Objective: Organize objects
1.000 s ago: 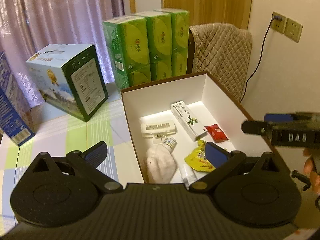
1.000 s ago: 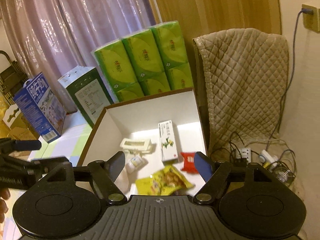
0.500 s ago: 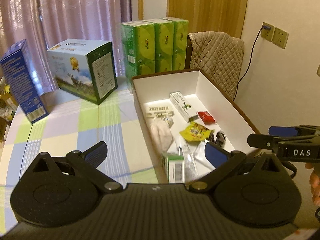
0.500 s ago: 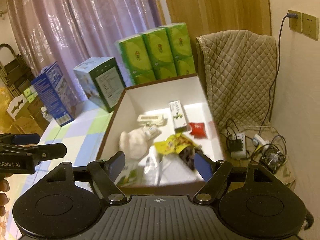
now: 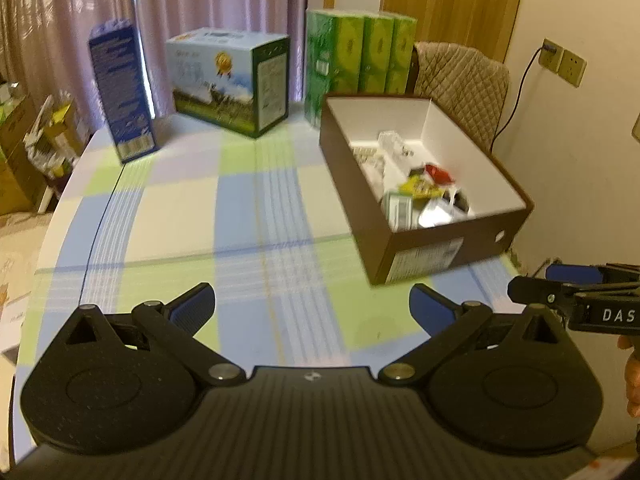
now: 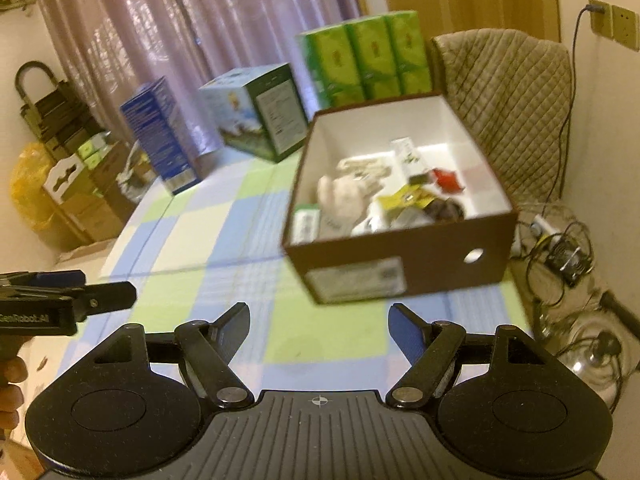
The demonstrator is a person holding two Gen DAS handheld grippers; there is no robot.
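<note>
A brown cardboard box (image 5: pixel 424 256) (image 6: pixel 400 256) with a white inside stands on the right of the checked table. It holds several small items: a white cloth bundle (image 6: pixel 344 200), a yellow packet (image 6: pixel 408 200) (image 5: pixel 420 188), a red sachet (image 6: pixel 448 178) (image 5: pixel 438 174), a white carton (image 6: pixel 406 156) and a green-and-white box (image 5: pixel 398 206). My left gripper (image 5: pixel 312 306) hovers open and empty over the near table, left of the box. My right gripper (image 6: pixel 318 322) is open and empty in front of the box.
Green tissue packs (image 5: pixel 360 58) stand behind the box, with a blue-and-green carton (image 5: pixel 232 80) and a tall blue carton (image 5: pixel 122 88) to their left. A quilted chair back (image 5: pixel 460 84) is at the far right. Cables and a power strip (image 6: pixel 560 248) lie on the floor.
Both grippers have drawn back and up from over the box. The whole box and much more of the table now show.
</note>
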